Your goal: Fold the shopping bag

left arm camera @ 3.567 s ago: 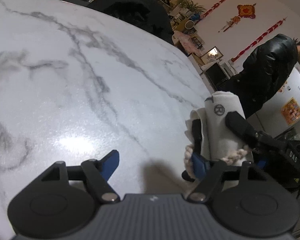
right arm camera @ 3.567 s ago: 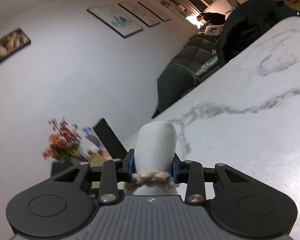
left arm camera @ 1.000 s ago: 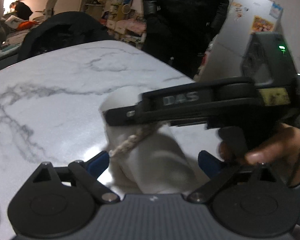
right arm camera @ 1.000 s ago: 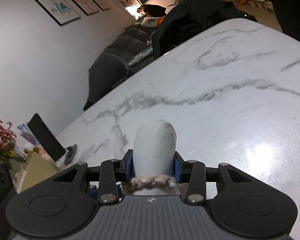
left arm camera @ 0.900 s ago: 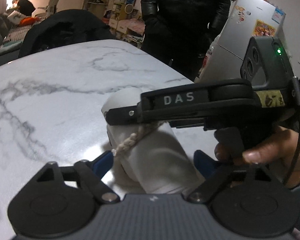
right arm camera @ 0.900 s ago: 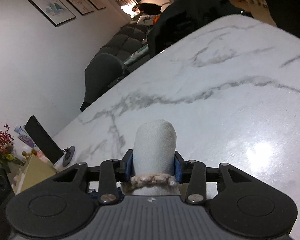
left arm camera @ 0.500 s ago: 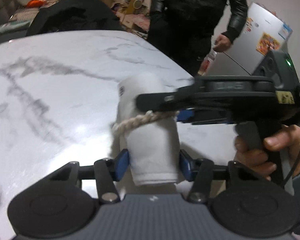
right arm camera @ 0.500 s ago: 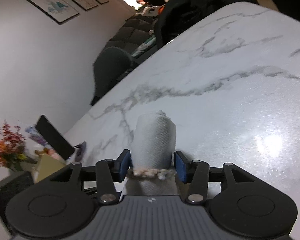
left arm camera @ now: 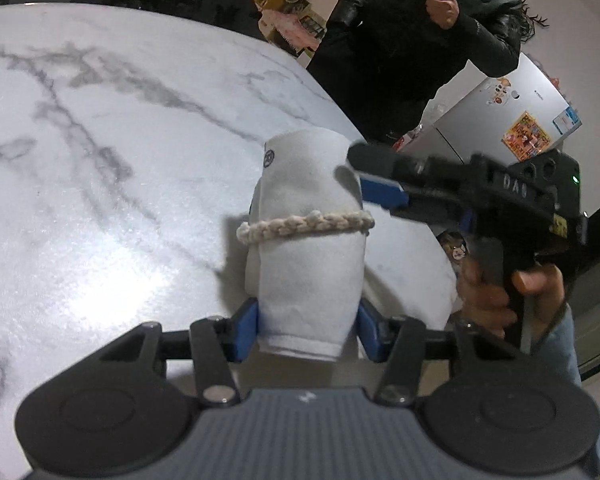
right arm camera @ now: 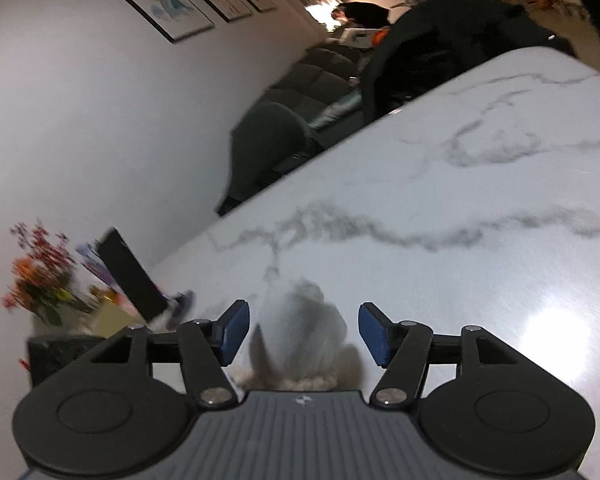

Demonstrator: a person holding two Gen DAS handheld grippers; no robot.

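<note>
A: Looking for the shopping bag (left arm camera: 308,264).

B: Found it, rolled up into a fat white roll, out over the marble table (left arm camera: 100,152), close to the right edge.

A: Tied with anything?

B: Wrapped round the middle with a twisty rope handle (left arm camera: 304,225).

A: Held by what?

B: Squeezed at the near end by the left gripper (left arm camera: 306,332), with one blue pad pressed on each side.

A: And the right gripper (right arm camera: 304,330)?

B: Spread wide. Through its own camera, just a blurry grey-white lump of bag in the gap, not touching either blue pad.

A: Seen from the left camera too?

B: Yes, reaching in from the right, with one blue pad just beside the far right side of the roll. Hard to tell if touching there.

A: Held by a hand (left arm camera: 496,288)?

B: Yes, curled round the black grip, low on the right.

A: Anything else around?

B: Far off, a person in a black jacket (left arm camera: 412,48), beside a silver fridge (left arm camera: 512,120). At the left end of the table, red and orange flowers (right arm camera: 40,280) and a dark flat screen (right arm camera: 130,276) leaning up. Pictures (right arm camera: 160,4) up on the white wall.
</note>
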